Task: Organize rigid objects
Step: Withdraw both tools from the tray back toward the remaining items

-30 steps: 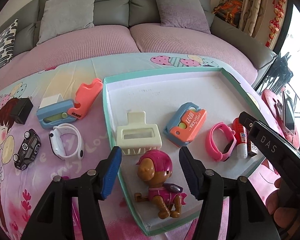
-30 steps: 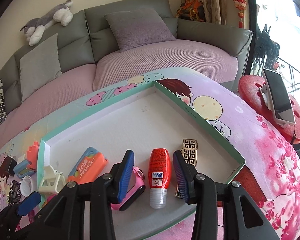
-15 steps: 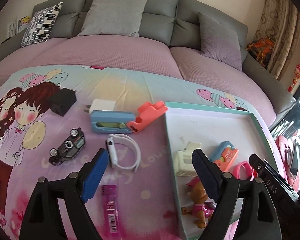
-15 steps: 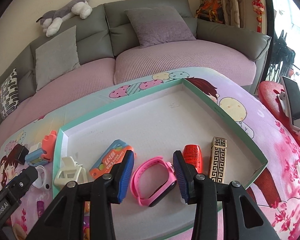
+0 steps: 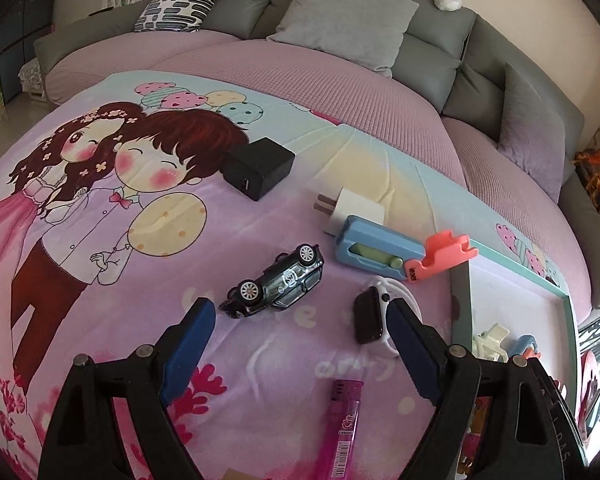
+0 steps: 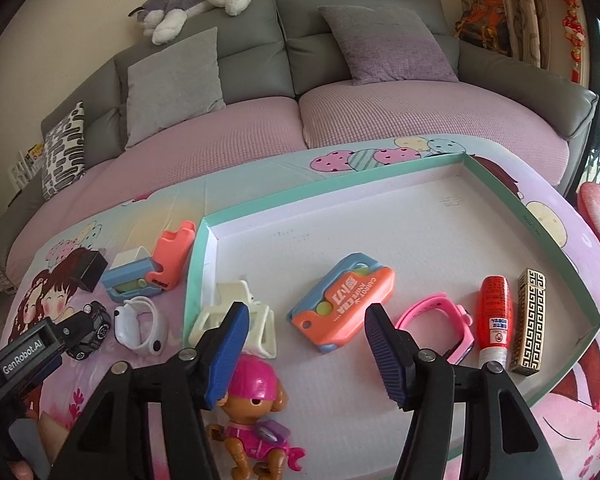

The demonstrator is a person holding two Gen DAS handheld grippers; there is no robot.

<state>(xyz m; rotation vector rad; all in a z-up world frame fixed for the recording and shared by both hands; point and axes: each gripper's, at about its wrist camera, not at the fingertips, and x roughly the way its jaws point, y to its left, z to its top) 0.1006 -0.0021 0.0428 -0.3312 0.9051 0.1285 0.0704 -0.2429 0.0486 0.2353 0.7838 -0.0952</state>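
Observation:
My left gripper (image 5: 300, 332) stands open and empty over the printed cloth, left of the tray. A dark toy car (image 5: 276, 286) lies on its side just beyond the fingertips. A white smartwatch (image 5: 370, 320) rests against the right finger, and a pink lighter (image 5: 342, 428) lies below it. My right gripper (image 6: 306, 336) hovers over the teal-rimmed tray (image 6: 328, 188), its jaws opening with nothing held. An orange and blue utility knife (image 6: 342, 308) lies beyond its fingertips. The tray also holds a cream hair claw (image 6: 264, 332), a pink watch (image 6: 436, 316), a red bottle (image 6: 494, 316), a gold patterned lighter (image 6: 530, 320) and a puppy toy (image 6: 256, 412).
On the cloth outside the tray lie a black charger (image 5: 258, 168), a white plug (image 5: 354, 210), and a blue utility knife (image 5: 384, 252) with a coral piece (image 5: 444, 254) touching it. A grey sofa with cushions runs behind. The far half of the tray floor is bare.
My left gripper swung left from the puppy toy in the tray to the cloth and widened its jaws. My right gripper slid left from the red bottle to the orange knife and widened.

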